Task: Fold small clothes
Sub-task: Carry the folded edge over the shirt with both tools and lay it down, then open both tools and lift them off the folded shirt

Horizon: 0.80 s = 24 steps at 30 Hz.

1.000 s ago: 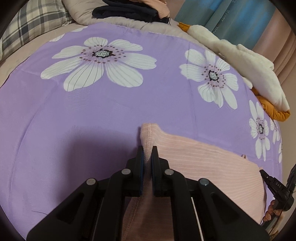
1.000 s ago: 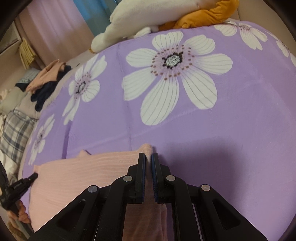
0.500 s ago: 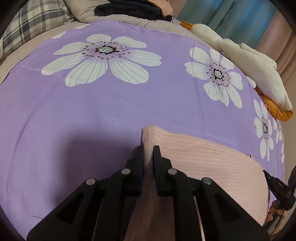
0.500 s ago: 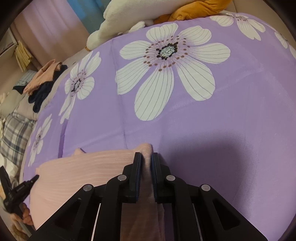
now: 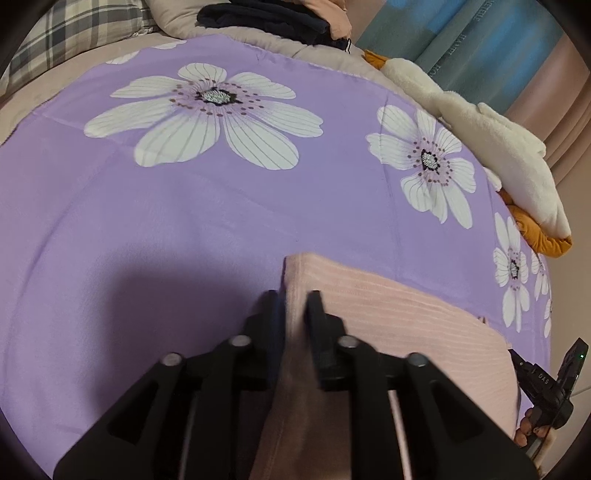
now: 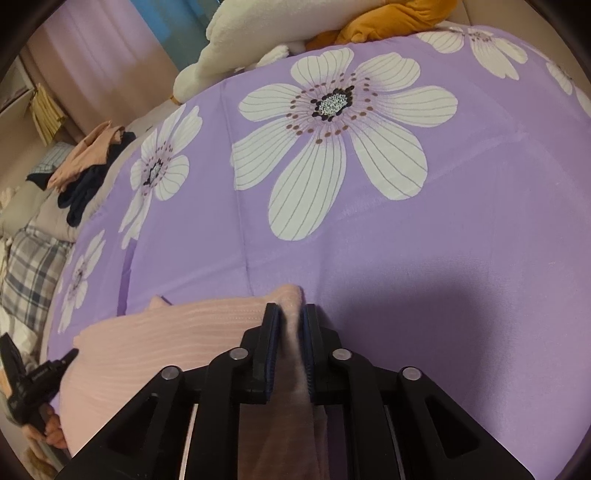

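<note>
Left wrist view shows the left gripper [image 5: 293,295] pinching one corner of the pink garment [image 5: 406,325] at lower centre; the right gripper [image 6: 290,310] clamps the other. Carry both corners level, keeping the edge taut over the purple sheet [image 5: 147,221].

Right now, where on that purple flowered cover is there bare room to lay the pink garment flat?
The widest bare patch is the purple cover ahead of the pink garment, up to the big white flower. It is crowded along the far edge: dark clothes, and the cream plush toy at the right.
</note>
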### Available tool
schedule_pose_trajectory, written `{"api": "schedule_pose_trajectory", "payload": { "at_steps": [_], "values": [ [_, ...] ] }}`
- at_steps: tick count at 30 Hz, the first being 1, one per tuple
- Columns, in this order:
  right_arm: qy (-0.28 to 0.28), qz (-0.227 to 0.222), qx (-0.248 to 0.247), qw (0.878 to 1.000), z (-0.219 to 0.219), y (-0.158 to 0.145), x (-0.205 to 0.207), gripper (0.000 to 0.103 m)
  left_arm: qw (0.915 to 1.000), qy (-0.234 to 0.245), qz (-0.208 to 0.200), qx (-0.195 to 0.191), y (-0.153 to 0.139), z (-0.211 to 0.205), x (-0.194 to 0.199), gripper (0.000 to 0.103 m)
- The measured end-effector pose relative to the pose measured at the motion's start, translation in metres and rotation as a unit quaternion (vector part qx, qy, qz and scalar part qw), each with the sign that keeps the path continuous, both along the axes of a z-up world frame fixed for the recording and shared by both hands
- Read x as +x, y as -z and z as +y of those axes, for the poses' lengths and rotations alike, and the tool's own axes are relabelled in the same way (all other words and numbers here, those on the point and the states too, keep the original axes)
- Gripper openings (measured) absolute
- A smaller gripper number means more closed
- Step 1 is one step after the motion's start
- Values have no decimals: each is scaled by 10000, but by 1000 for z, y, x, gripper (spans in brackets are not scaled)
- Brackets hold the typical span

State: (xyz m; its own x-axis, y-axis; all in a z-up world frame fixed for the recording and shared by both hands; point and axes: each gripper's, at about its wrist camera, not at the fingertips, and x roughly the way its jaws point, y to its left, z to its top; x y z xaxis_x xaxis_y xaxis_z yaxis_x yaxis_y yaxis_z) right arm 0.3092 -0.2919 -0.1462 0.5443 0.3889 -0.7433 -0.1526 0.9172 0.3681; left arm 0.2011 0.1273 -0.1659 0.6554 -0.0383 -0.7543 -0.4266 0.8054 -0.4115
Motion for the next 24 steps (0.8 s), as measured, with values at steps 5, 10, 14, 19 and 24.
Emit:
{"api": "schedule_pose_trajectory", "payload": {
  "at_steps": [5, 10, 14, 19, 24],
  "values": [
    [156, -145, -138, 9997, 4, -19, -22, 79, 9997, 168, -158, 120, -28, -4, -36, 66],
    [312, -263, -250, 9989, 6, -42, -56, 79, 9985, 444, -321, -6, -44, -6, -83, 90],
    [386, -111, 134, 9991, -1, -53, -83, 79, 9979, 618, -147, -82, -37, -9, -100, 94],
    [704, 219, 603, 9955, -23, -52, -122, 79, 9947, 803, 73, -639, -12, -16, -117, 94],
    [971, 492, 822, 9907, -41, -34, -159, 79, 9938, 964, 51, -549, -6, -30, -128, 94]
  ]
}}
